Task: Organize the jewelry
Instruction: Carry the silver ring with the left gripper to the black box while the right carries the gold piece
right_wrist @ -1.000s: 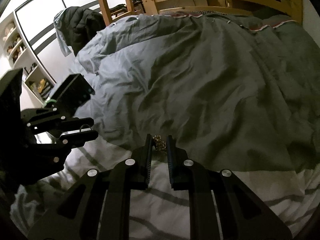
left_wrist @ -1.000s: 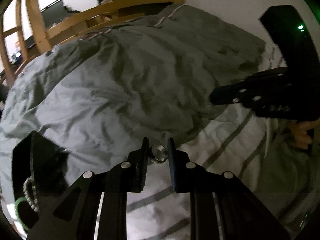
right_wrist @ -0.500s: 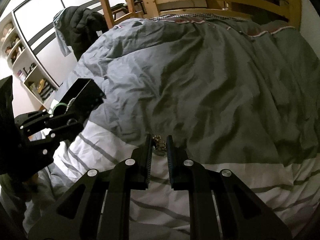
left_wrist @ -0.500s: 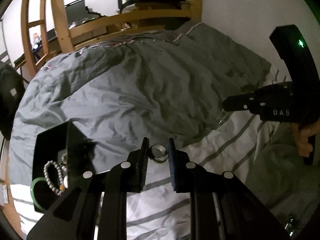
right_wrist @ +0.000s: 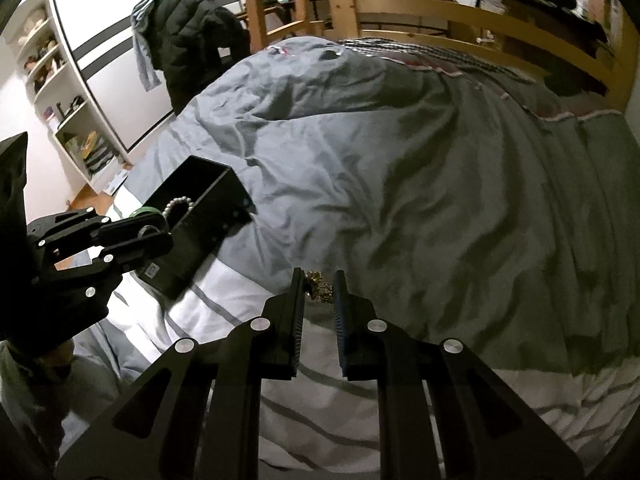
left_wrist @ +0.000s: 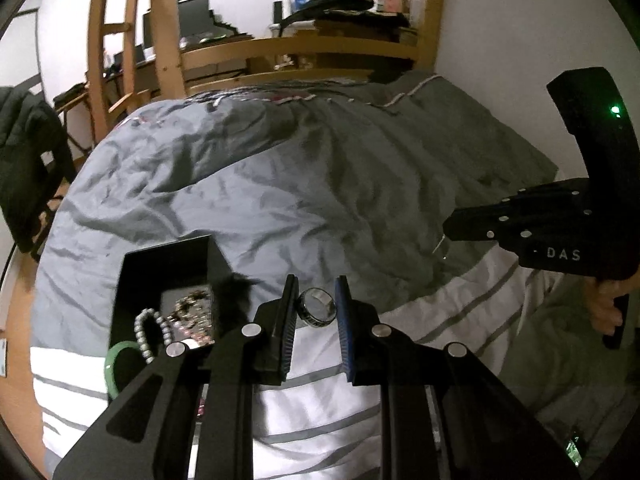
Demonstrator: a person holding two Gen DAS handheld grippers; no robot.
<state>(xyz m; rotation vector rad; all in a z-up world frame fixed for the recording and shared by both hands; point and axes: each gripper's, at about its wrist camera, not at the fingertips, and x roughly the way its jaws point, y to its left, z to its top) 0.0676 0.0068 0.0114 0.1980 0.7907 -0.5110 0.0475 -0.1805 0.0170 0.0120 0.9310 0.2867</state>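
My left gripper (left_wrist: 316, 308) is shut on a silver ring (left_wrist: 316, 309) with a dark band, held above the striped sheet. It also shows in the right wrist view (right_wrist: 132, 236), beside the box. A black jewelry box (left_wrist: 168, 268) stands open just to its left, holding a pearl bracelet (left_wrist: 150, 330), a green bangle (left_wrist: 114, 360) and glittery pieces (left_wrist: 190, 314). The box shows in the right wrist view (right_wrist: 200, 216) too. My right gripper (right_wrist: 319, 292) is shut on a small gold chain piece (right_wrist: 318, 286). It shows at the right of the left wrist view (left_wrist: 448, 236).
A rumpled grey duvet (right_wrist: 380, 168) covers the bed, with a white striped sheet (left_wrist: 320, 412) in front. A wooden bed frame (left_wrist: 304, 46) stands behind. A dark jacket (right_wrist: 192, 40) hangs near white shelves (right_wrist: 60, 92) at the left.
Both grippers have swung so the black box has come into view and closer to the left gripper. Each still holds its piece of jewelry.
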